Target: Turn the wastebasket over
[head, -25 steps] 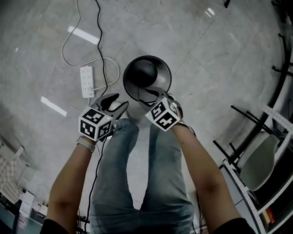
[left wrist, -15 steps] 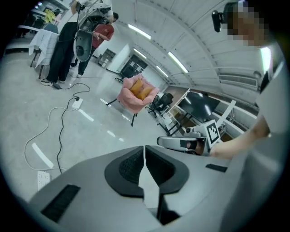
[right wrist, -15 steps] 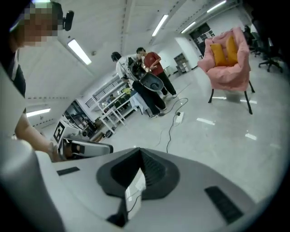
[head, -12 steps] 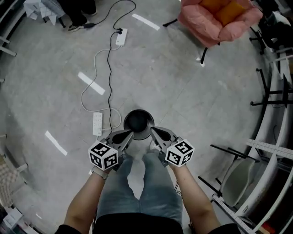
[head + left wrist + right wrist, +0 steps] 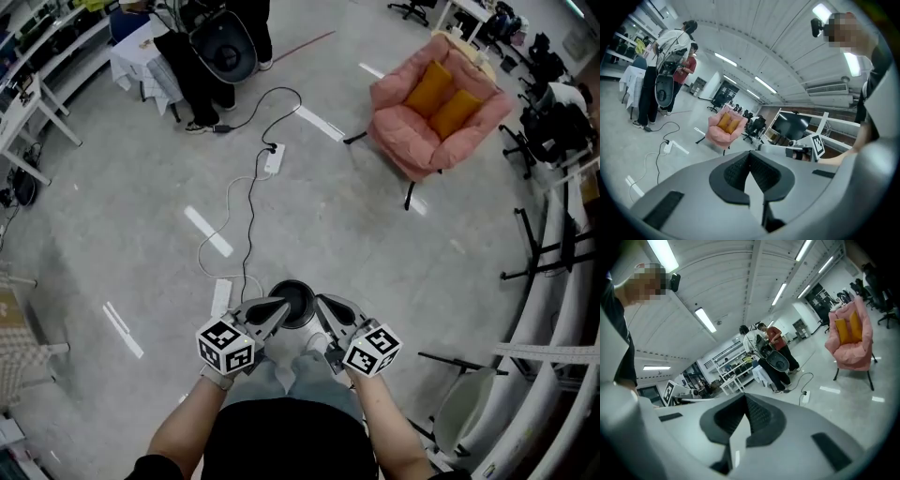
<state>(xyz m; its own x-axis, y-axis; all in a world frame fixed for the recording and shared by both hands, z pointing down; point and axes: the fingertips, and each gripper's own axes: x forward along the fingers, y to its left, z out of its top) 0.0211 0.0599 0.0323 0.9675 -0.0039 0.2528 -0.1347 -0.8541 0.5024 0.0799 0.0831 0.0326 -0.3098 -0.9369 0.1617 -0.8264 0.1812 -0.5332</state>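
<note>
As I straighten up from the crouch of a second ago, the grey floor [image 5: 403, 234] fills far more of the head view, and the pink armchair [image 5: 436, 103] with orange cushions now shows at the upper right, with people standing [image 5: 202, 70] at the upper left. The black wastebasket [image 5: 294, 291] stays on the floor at lower centre, just ahead of my feet, and looks much smaller than before. From this height I cannot tell whether its mouth or its base faces up.

My left gripper [image 5: 283, 306] and right gripper [image 5: 320, 302] sit in front of it in the picture, one to each side. Their jaws were spread a second ago. Now both pairs are pressed together with nothing between the pads, as each gripper view confirms.

I judge that the handling of the wastebasket is over, or at least paused, since neither tool has hold of it.

A white power strip [image 5: 221, 298] lies just left of the basket.

No brand or legible wording appears anywhere; only square black-and-white markers show on the left cube [image 5: 226, 345] and right cube [image 5: 372, 350].
</note>
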